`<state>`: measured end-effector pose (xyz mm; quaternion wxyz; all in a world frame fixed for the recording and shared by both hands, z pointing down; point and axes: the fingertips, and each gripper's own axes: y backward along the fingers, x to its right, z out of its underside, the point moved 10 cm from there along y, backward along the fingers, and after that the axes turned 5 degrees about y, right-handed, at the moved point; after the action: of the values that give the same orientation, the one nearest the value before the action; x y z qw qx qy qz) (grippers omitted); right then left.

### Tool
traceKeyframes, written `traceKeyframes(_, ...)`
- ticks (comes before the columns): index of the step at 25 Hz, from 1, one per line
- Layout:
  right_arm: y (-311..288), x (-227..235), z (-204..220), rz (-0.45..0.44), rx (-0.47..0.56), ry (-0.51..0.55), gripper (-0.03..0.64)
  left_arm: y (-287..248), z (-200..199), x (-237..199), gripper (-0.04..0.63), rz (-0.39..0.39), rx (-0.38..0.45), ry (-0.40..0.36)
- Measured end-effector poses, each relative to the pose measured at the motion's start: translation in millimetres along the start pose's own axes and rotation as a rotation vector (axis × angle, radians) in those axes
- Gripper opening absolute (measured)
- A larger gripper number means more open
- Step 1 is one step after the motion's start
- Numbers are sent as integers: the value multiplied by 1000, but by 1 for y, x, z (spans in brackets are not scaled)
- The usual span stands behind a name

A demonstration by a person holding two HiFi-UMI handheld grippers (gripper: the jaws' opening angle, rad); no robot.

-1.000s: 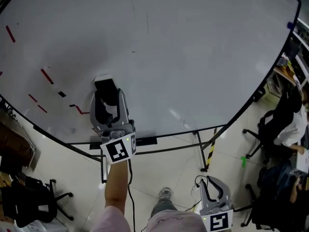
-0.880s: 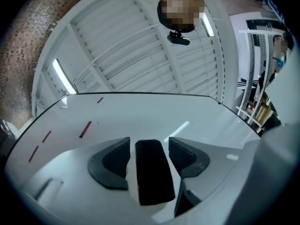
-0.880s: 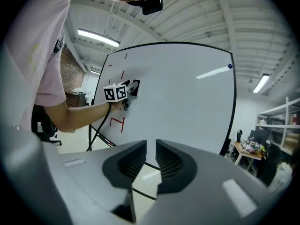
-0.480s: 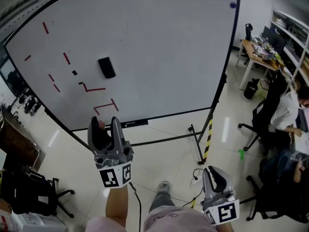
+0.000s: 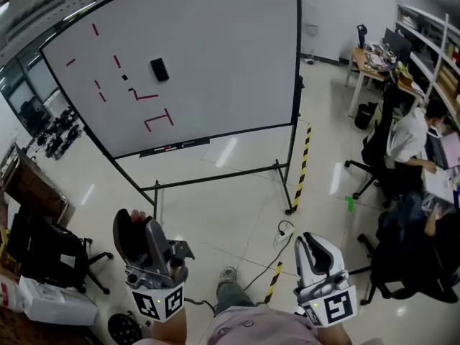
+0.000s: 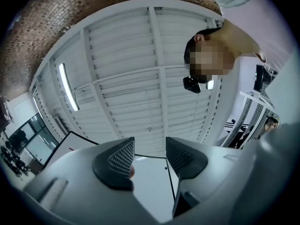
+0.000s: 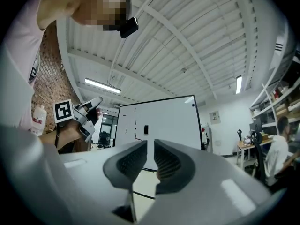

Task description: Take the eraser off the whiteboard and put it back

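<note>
The black eraser (image 5: 159, 69) sticks to the whiteboard (image 5: 215, 56) among red marks, far across the floor; in the right gripper view the eraser (image 7: 146, 130) is a small dark block on the board. My left gripper (image 5: 138, 228) is low at the bottom left, well away from the board. Its jaws stand apart with nothing between them, as the left gripper (image 6: 150, 150) shows in its own view. At the bottom right my right gripper (image 5: 313, 246) hangs low; the right gripper (image 7: 150, 150) has its jaws almost touching and holds nothing.
The whiteboard stands on a wheeled frame with a yellow-black striped leg (image 5: 302, 157). A cable (image 5: 277, 237) lies on the floor ahead of my feet. A person (image 5: 411, 136) sits at desks on the right, and a black chair (image 5: 43, 254) stands at left.
A second ago my left gripper's jaws were around the eraser on the board. They have let go; the eraser stays on the board and I have backed far away, both grippers lowered.
</note>
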<state>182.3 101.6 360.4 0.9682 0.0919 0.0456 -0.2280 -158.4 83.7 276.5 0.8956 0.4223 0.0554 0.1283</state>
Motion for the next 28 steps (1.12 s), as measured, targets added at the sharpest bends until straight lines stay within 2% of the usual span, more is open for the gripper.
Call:
traceKeyframes(3, 24, -8, 3, -7, -17, -6, 48, 27, -24, 15, 207, -24, -12, -12)
traceKeyframes(7, 36, -20, 11, -42, -49, -25, 48, 59, -38, 17, 206, -102, -71, -13)
traceKeyframes(11, 40, -32, 8, -81, -43, -27, 48, 79, -48, 16, 206, -152, -91, -22)
traceKeyframes(28, 39, -72, 2, -142, -38, -19, 48, 101, -67, 11, 207, -158, -100, -1)
